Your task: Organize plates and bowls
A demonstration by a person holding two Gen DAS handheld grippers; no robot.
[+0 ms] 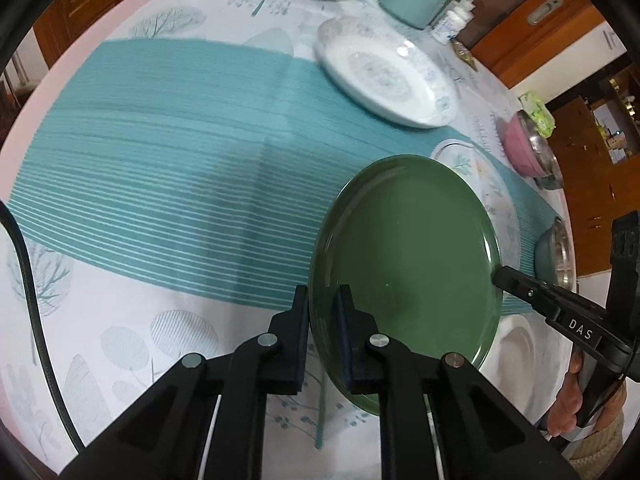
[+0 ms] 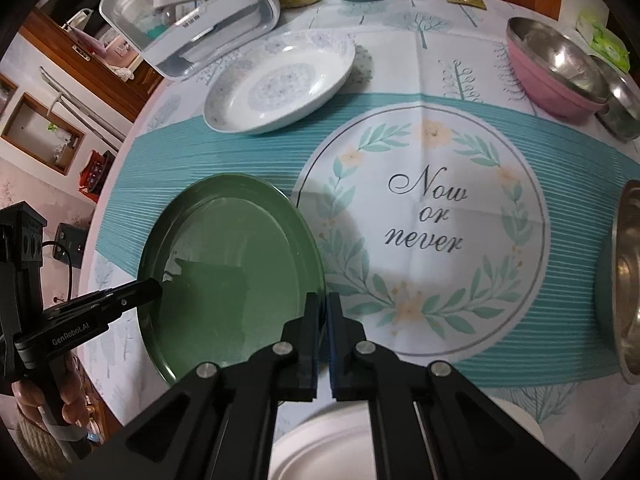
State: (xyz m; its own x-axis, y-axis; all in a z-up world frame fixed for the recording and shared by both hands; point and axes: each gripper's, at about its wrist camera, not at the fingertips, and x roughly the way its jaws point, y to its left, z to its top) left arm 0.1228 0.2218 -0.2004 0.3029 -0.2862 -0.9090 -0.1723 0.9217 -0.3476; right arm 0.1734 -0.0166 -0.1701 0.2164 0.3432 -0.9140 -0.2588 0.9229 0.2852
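Both grippers are pinching one green plate (image 1: 408,264) by opposite rim edges. The left gripper (image 1: 323,300) has its pads clamped across the rim nearest its camera, one pad on each face. The right gripper (image 2: 323,308) is doing the same on the far side, jaws nearly pressed together with only the thin rim between them. Two grips on opposite edges are probably keeping a wide, slick plate level so it is not swinging off a single pinch.

The plate is sitting tilted above the tablecloth (image 2: 420,80), over the teal striped band, just left of the printed wreath circle (image 2: 424,216) in the right wrist view. Whether its low edge is still touching the cloth I cannot tell.

A white plate (image 2: 320,444) is lying directly below the grippers at the table's near edge, likely the stack target, judging by how the green one is hanging just beyond it. A patterned white dish (image 2: 280,84) is resting farther back, well apart. A pink bowl (image 2: 556,80) with a steel lining is sitting at the back right, more steel bowls (image 2: 628,280) along the right edge. A clear plastic container (image 2: 188,20) is standing at the back, out of the way.
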